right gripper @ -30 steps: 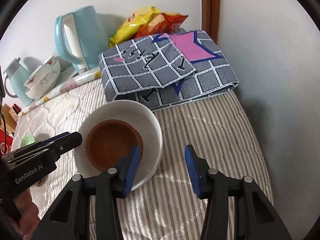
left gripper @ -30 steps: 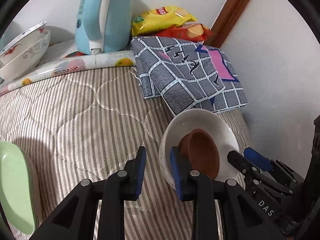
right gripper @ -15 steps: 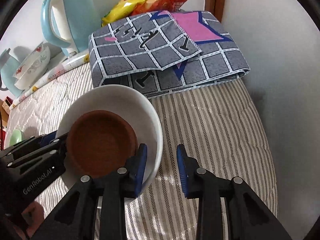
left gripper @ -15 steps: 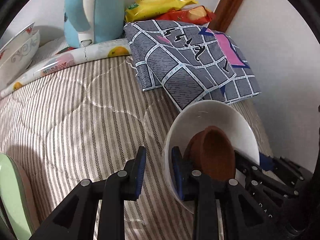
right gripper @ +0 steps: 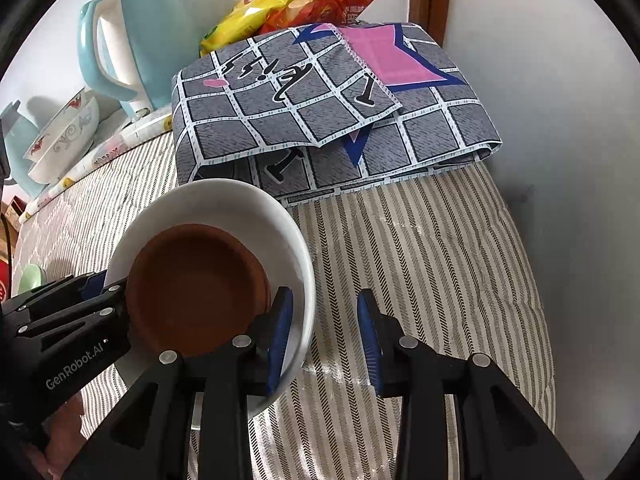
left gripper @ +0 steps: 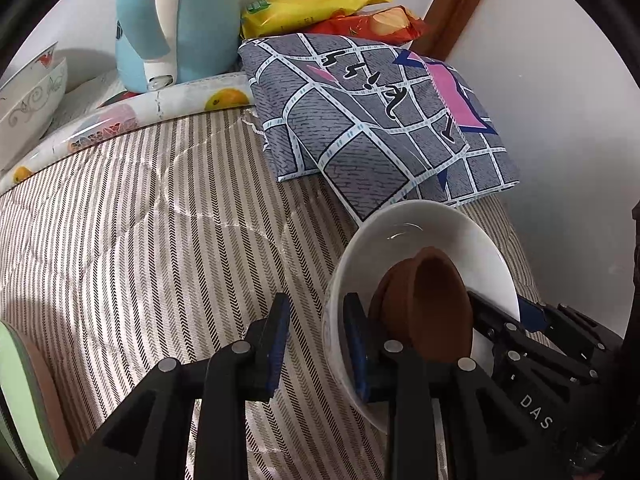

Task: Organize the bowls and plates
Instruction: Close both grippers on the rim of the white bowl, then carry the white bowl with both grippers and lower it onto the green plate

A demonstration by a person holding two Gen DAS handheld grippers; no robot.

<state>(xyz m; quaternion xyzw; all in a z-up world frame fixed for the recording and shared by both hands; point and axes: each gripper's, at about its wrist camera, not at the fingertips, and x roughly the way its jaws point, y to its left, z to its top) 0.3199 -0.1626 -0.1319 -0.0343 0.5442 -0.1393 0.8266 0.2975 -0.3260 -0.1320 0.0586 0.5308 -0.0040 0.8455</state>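
Observation:
A white bowl [left gripper: 440, 236] with a small brown bowl [left gripper: 432, 312] inside is lifted and tilted above the striped bed cover. My left gripper [left gripper: 316, 340] straddles its left rim, one finger outside and one inside, with a gap left. My right gripper [right gripper: 326, 336] straddles the opposite rim of the white bowl [right gripper: 224, 204], its left finger inside beside the brown bowl [right gripper: 196, 288], its jaws also apart. Each gripper shows in the other's view. Patterned white bowls [left gripper: 28, 96] are stacked at the far left; they also show in the right wrist view [right gripper: 64, 136].
A folded grey grid-patterned cloth [left gripper: 380, 120] lies just behind the bowl. A light blue kettle [left gripper: 168, 24] and snack bags [left gripper: 320, 4] stand at the back wall. A pale green plate [left gripper: 20, 400] is at the left edge. The wall [right gripper: 560, 120] is close on the right.
The white bowl with the brown bowl has risen off the cover and tilted. Both grippers narrowed around its rim and moved up with it; the right jaws have since widened slightly.

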